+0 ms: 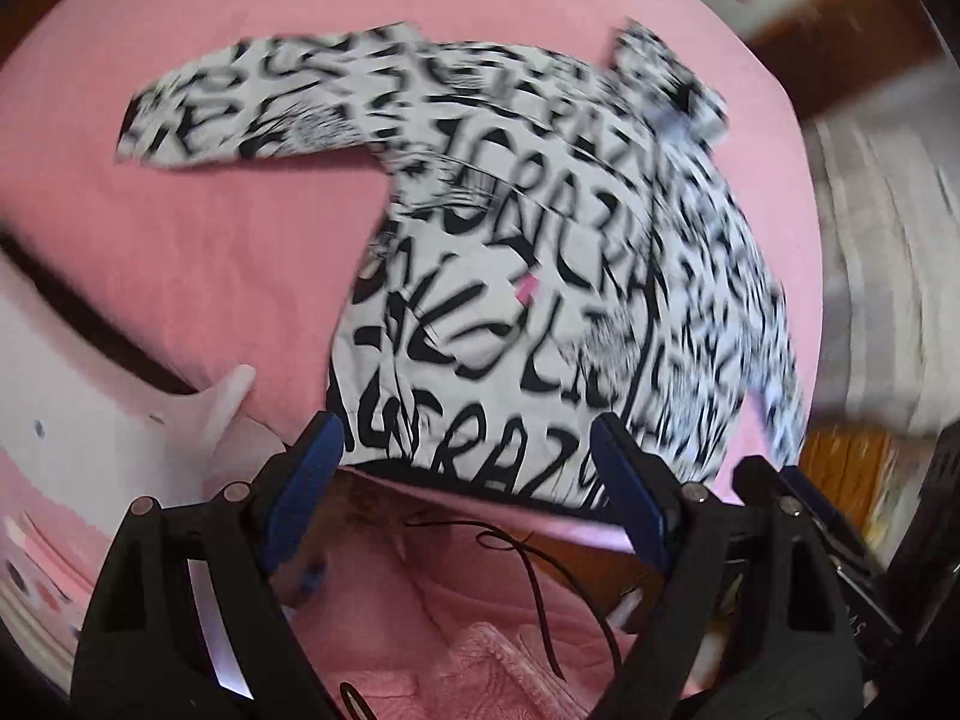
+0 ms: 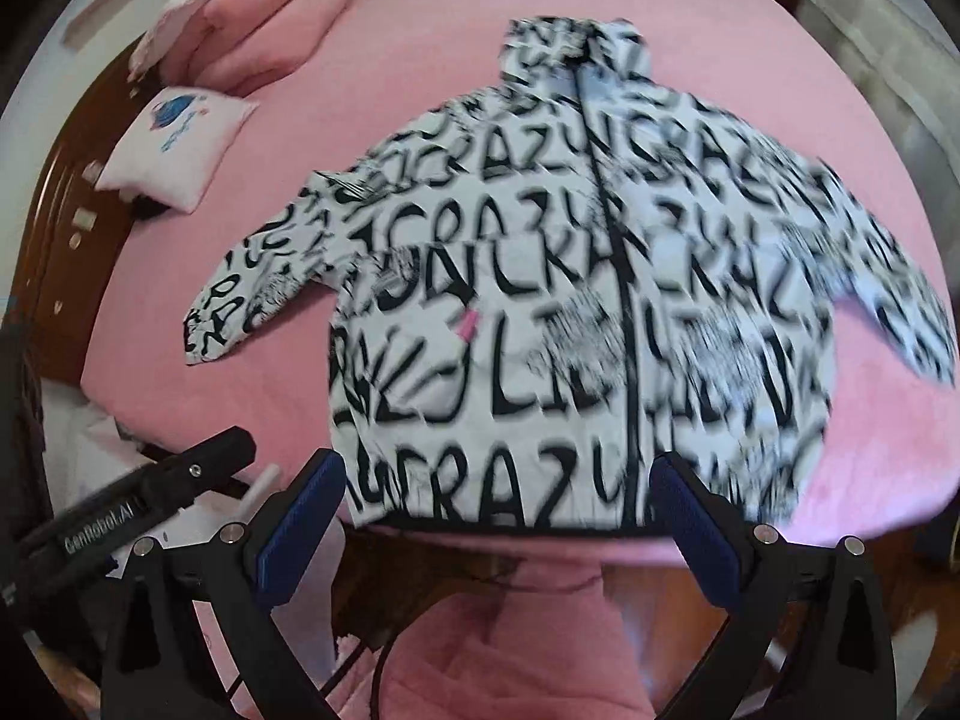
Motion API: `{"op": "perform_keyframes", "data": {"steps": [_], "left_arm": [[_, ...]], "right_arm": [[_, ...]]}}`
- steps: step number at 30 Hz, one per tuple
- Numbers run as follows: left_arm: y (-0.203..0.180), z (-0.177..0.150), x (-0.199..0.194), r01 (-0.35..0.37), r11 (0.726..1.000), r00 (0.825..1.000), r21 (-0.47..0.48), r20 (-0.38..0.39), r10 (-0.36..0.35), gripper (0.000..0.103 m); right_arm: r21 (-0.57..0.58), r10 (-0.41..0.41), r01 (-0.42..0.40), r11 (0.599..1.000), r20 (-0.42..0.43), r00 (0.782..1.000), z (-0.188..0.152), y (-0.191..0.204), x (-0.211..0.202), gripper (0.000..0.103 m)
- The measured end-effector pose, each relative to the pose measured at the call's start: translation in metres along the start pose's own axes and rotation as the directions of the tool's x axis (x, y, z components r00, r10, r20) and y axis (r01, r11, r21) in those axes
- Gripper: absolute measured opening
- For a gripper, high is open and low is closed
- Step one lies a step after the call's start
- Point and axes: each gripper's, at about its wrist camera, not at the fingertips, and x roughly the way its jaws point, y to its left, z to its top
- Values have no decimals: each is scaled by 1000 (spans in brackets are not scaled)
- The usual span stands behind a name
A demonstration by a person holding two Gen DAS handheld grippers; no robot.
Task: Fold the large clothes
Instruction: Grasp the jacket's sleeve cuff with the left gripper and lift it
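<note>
A white jacket with black lettering [image 2: 570,276] lies flat on a pink bed [image 2: 420,48], front up, zip closed, collar at the far end and both sleeves spread out. It also shows in the left wrist view [image 1: 510,252]. My left gripper [image 1: 468,450] is open and empty just above the jacket's near hem, left of centre. My right gripper [image 2: 498,492] is open and empty over the middle of the near hem. The left gripper's body [image 2: 120,516] shows at the left of the right wrist view.
A pink pillow [image 2: 264,30] and a small white pillow [image 2: 180,144] lie at the bed's far left by a dark wooden headboard [image 2: 66,222]. Pink fabric and a black cord [image 1: 540,588] hang below the bed's near edge. Pale bedding [image 1: 888,240] lies right.
</note>
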Motion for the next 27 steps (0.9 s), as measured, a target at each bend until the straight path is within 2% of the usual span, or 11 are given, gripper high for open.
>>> {"op": "perform_keyframes", "data": {"steps": [3, 6, 8, 12, 16, 17, 19, 20, 23, 25, 27], "left_arm": [[30, 28, 8, 36, 989, 999, -143, -10, -38, 82], [76, 60, 19, 44, 943, 999, -331, 32, -36, 82], [105, 75, 27, 32, 912, 999, -409, 47, -13, 82], [184, 110, 43, 95, 803, 982, -588, 189, 22, 82], [257, 140, 70, 135, 694, 967, -707, 247, 63, 75], [279, 147, 79, 149, 656, 962, -740, 262, 77, 74], [314, 155, 95, 171, 579, 961, -797, 266, 81, 57], [334, 158, 104, 203, 525, 957, -826, 281, 73, 55], [374, 161, 126, 277, 414, 948, -867, 316, 27, 55], [392, 166, 137, 304, 390, 944, -869, 330, 0, 54], [403, 171, 145, 322, 401, 938, -858, 346, -13, 54]], "right_arm": [[-115, -21, 25, 993, 30, 999, 26, 14, 17, 103], [-233, -17, 28, 972, 47, 999, 39, 30, 43, 103], [-289, -31, 40, 956, 36, 999, 45, 41, 65, 103], [-300, -31, 23, 954, -22, 999, 55, 63, 107, 103], [-270, -39, 30, 962, -28, 999, 58, 87, 139, 103], [-266, -42, 33, 963, -26, 999, 58, 92, 145, 103], [-257, -56, 44, 966, -38, 998, 57, 104, 160, 103], [-250, -61, 47, 967, -48, 997, 56, 108, 165, 103], [-217, -57, 42, 975, -63, 996, 50, 117, 173, 103], [-188, -70, 54, 981, -80, 994, 45, 123, 180, 103], [-167, -70, 53, 985, -102, 992, 42, 131, 187, 103]]}}
